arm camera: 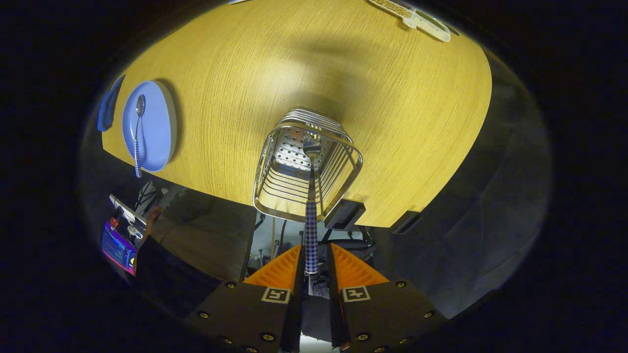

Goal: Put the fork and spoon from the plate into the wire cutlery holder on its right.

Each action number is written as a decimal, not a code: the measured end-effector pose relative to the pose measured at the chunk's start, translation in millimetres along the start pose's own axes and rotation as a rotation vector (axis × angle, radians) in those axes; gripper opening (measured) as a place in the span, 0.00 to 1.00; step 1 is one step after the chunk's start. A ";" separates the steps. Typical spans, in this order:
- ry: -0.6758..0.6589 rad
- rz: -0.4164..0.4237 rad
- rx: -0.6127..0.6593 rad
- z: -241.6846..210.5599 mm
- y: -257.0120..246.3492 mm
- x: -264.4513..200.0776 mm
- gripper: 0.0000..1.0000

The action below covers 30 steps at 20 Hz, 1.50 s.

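Observation:
The wire cutlery holder [308, 164] stands near the wooden table's near edge, just ahead of my fingers. The fork [311, 230], with a blue checked handle, stands in it, head down on the perforated bottom. Its handle end reaches back between my fingertips. My gripper [315, 247] is slightly open, with a small gap on each side of the handle. Further left, the spoon [137, 132], with the same checked handle, lies on the blue plate [159, 127], its handle overhanging the plate's rim.
The wooden table [392, 113] stretches beyond the holder. A white tray-like object [417, 17] lies at its far side. A blue object [107, 110] sits left of the plate. Below the table's near edge are a lit screen [117, 247], cables and dark brackets [346, 214].

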State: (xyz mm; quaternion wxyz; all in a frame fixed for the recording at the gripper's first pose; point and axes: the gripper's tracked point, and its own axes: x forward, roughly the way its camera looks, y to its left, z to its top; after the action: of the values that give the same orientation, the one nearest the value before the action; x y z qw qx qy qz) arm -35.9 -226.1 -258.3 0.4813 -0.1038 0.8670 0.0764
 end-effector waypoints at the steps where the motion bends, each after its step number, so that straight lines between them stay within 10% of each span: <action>1: -0.018 0.004 0.008 -3.4 0.9 -3.7 0.24; 14: -0.365 0.071 0.047 -19.9 90.7 -37.0 0.24; 30: -0.395 0.114 -0.093 21.1 260.7 20.2 0.24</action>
State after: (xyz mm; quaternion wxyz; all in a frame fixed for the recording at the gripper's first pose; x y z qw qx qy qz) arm -95.1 28.7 -278.1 0.6314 -0.0595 0.7560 0.1621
